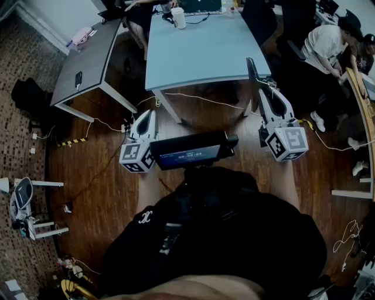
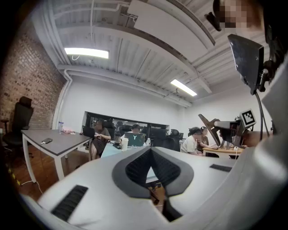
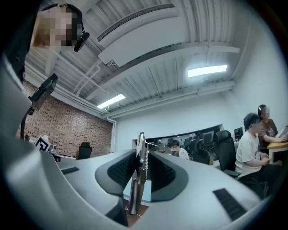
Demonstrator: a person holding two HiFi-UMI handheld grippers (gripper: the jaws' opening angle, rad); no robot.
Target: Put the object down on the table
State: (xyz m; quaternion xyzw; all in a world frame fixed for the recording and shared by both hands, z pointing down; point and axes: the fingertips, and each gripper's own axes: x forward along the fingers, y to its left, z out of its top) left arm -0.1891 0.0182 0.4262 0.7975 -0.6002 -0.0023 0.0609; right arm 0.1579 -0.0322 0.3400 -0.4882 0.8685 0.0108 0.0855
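Plainly, the right tool [image 1: 262, 85] is clamped on the object [image 1: 252, 68], a thin, dark, flat piece held edge-on. In the right gripper view the right tool [image 3: 143, 155] has both jaws pressing on the sides of the object [image 3: 136, 193]. A small coil spring runs along the object's upper part, and its top edge stands above the jaw tips. From the head view, the object points forward from that tool and shows against the near right corner of the light blue tabletop [image 1: 199, 50]. It is carried by the tool alone, and I cannot tell whether it touches that tabletop.

The left tool [image 1: 150, 115] is held lower and to the left, over the wooden floor [image 1: 105, 187] just short of the tabletop's near edge. In the left gripper view the left tool [image 2: 150, 150] has its jaws together at the tips, with nothing between them.

A white cup [image 1: 178, 17] stands at the far end of the light blue tabletop, beside a laptop [image 1: 199, 6]. To the left, a grey tabletop [image 1: 88, 55] carries a dark phone [image 1: 78, 79] near its front edge. A small dark screen [image 1: 193, 150] sits between the two tools, close to the person's chest. Other people [image 1: 325, 44] sit at the right, well apart from both tools.
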